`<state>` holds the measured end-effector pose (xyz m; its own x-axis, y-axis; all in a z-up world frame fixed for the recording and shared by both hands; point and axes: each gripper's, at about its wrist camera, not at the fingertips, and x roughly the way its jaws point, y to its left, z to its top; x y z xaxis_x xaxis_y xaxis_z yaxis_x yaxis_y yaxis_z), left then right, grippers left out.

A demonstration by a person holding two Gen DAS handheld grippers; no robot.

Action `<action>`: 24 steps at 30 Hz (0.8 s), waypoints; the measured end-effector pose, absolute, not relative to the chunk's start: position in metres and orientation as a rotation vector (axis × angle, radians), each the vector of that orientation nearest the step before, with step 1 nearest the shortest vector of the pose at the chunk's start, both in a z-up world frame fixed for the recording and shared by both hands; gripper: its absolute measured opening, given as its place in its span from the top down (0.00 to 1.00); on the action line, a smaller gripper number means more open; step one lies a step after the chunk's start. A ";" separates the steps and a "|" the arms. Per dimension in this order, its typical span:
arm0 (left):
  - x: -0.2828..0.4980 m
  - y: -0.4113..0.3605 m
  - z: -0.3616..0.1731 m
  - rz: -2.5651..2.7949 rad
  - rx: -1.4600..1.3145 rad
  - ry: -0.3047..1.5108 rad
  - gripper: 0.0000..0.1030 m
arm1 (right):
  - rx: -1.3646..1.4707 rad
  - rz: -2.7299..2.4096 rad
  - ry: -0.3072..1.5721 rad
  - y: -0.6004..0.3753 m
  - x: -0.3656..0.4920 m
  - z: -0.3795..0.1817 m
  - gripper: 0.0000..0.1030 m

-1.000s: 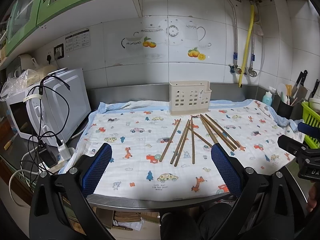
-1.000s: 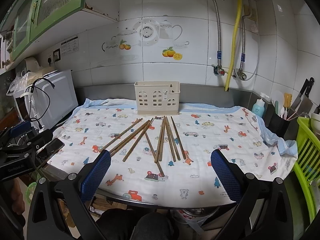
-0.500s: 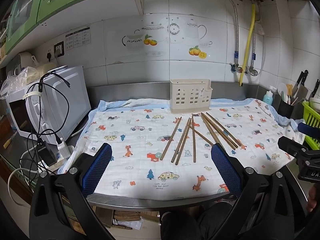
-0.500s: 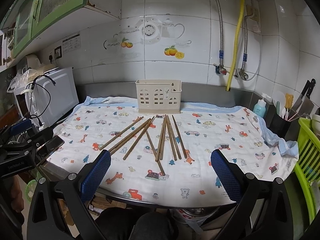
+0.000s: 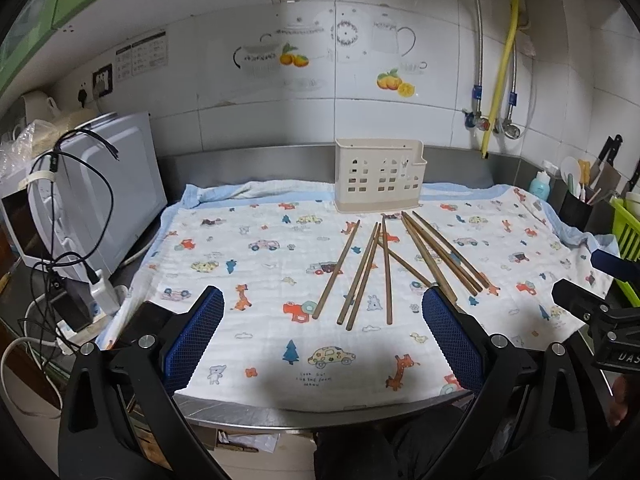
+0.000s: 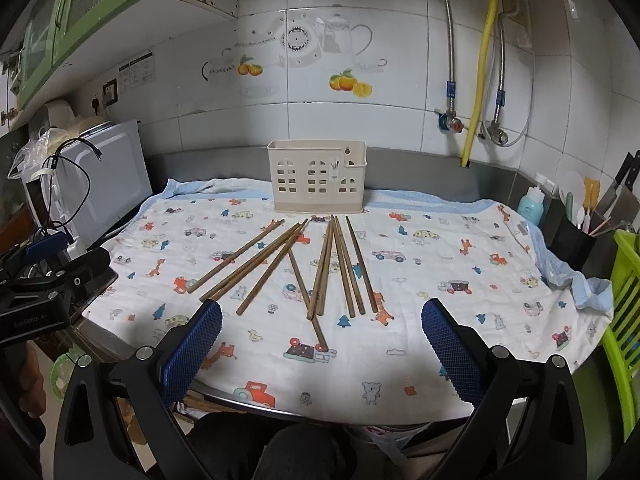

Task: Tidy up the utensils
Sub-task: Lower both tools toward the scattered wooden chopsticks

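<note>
Several brown wooden chopsticks lie loose and fanned out on a cartoon-print cloth. Behind them at the back of the counter stands an empty beige slotted utensil holder. My left gripper hovers open at the counter's near edge, short of the chopsticks' near ends, nothing between its blue pads. Over the same edge my right gripper is open too, one chopstick tip lying between its blue pads but untouched. Each gripper shows at the side of the other's view.
A white microwave with cables stands on the left. At the right are a black cup of utensils, a blue bottle, knives and a green rack. Pipes and a yellow hose run down the tiled wall.
Both grippers have moved slightly forward towards the counter, so the cloth and chopsticks look a little nearer. Nothing on the cloth has moved.
</note>
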<state>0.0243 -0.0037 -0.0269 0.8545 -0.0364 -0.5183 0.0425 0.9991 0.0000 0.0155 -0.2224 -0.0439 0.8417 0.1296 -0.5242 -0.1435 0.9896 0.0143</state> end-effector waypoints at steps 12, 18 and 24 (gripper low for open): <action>0.073 0.002 -0.048 -0.040 -0.008 0.607 0.06 | -0.020 0.125 0.602 -0.234 0.060 -0.065 0.06; 0.090 0.006 -0.056 -0.040 -0.019 0.624 0.06 | -0.004 0.124 0.622 -0.241 0.077 -0.076 0.06; 0.108 0.010 -0.068 -0.057 -0.027 0.648 0.09 | 0.005 0.123 0.649 -0.249 0.097 -0.091 0.07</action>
